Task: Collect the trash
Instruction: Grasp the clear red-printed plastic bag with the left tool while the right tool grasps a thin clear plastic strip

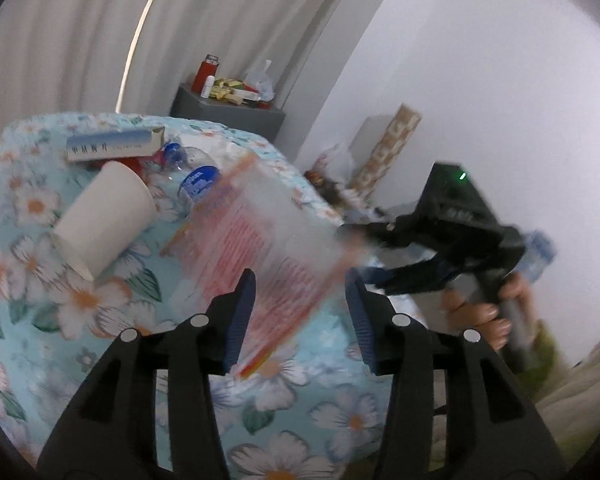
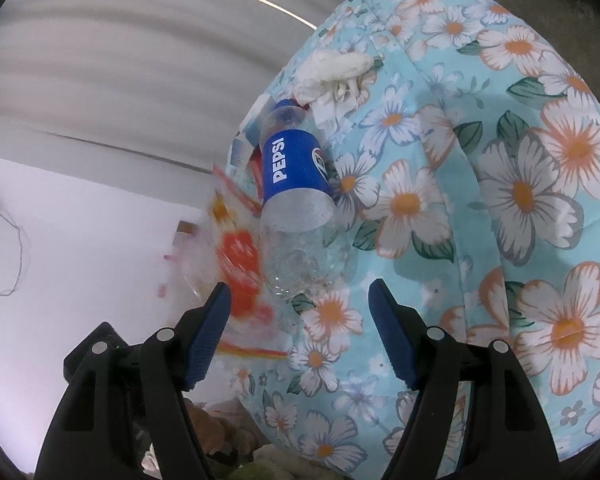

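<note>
Hovering above a bed spread with a floral quilt [image 1: 32, 200], the left tongs [image 1: 300, 312] stood about half open, their blue pads on either side of a clear plastic wrapper [image 1: 260, 236] printed in red. The wrapper was blurred, and no pad could be seen pressing on it, so I judged it loose between the jaws, not gripped. The right tongs [image 2: 300, 328] gaped wide and held nothing; they pointed at the crushed base of an empty Pepsi bottle [image 2: 296, 184] lying on the quilt.

More trash lay clustered on the bed: a white paper cup [image 1: 104, 216] on its side, a blue-and-white carton [image 1: 116, 144] behind it, a second bottle with a blue cap [image 1: 172, 152] near that, and crumpled tissue [image 2: 336, 72] just past the Pepsi bottle's neck. No bin or bag for the trash showed in either view.

The risks, as I judged them, were these. The thin, slippery wrapper could slide or flutter out if the left jaws were not closed firmly on it. The bottle, round and already crumpled, could squirt sideways or roll off the near edge of the bed if pinched off-centre. The two tools worked close together, so one could knock the other.
</note>
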